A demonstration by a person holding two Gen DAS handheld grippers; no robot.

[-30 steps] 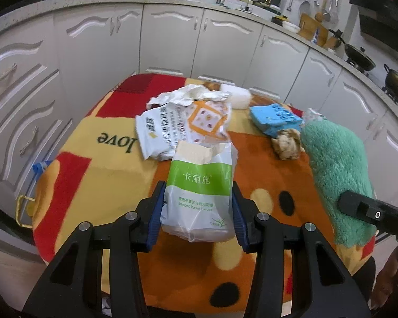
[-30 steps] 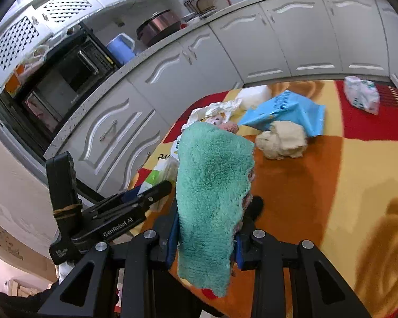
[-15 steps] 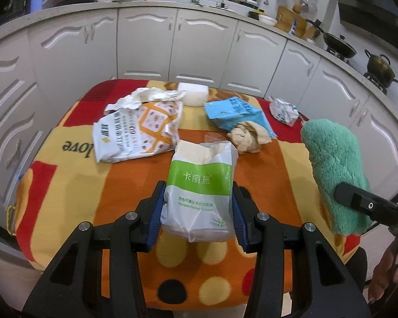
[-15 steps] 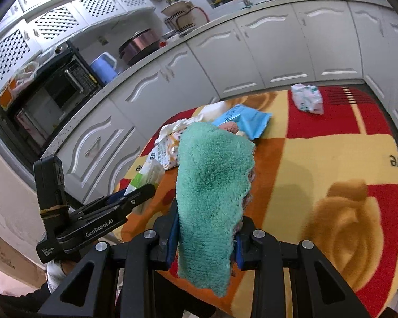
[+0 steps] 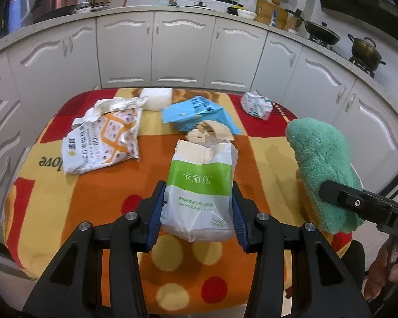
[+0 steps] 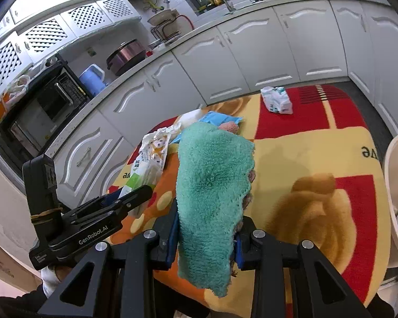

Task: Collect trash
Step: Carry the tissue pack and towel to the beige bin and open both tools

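My left gripper [image 5: 197,212] is shut on a white and green tissue pack [image 5: 200,188] and holds it above the near part of the table. My right gripper [image 6: 205,238] is shut on a green fluffy cloth [image 6: 212,182], which also shows at the right of the left wrist view [image 5: 323,169]. On the patterned tablecloth [image 5: 92,193] lie a torn white and orange snack bag [image 5: 103,140], a blue wrapper [image 5: 196,114], a crumpled brown paper [image 5: 209,132], a white block [image 5: 156,98] and a small white pack [image 5: 256,104].
White kitchen cabinets [image 5: 183,50] curve around the far side of the table. A beige bin rim [image 6: 396,185] stands at the table's right edge in the right wrist view. The left gripper's body [image 6: 74,225] sits left of the cloth.
Both grippers have pulled back and up from the table, each still holding its item. More of the tablecloth and the small white pack have come into view.
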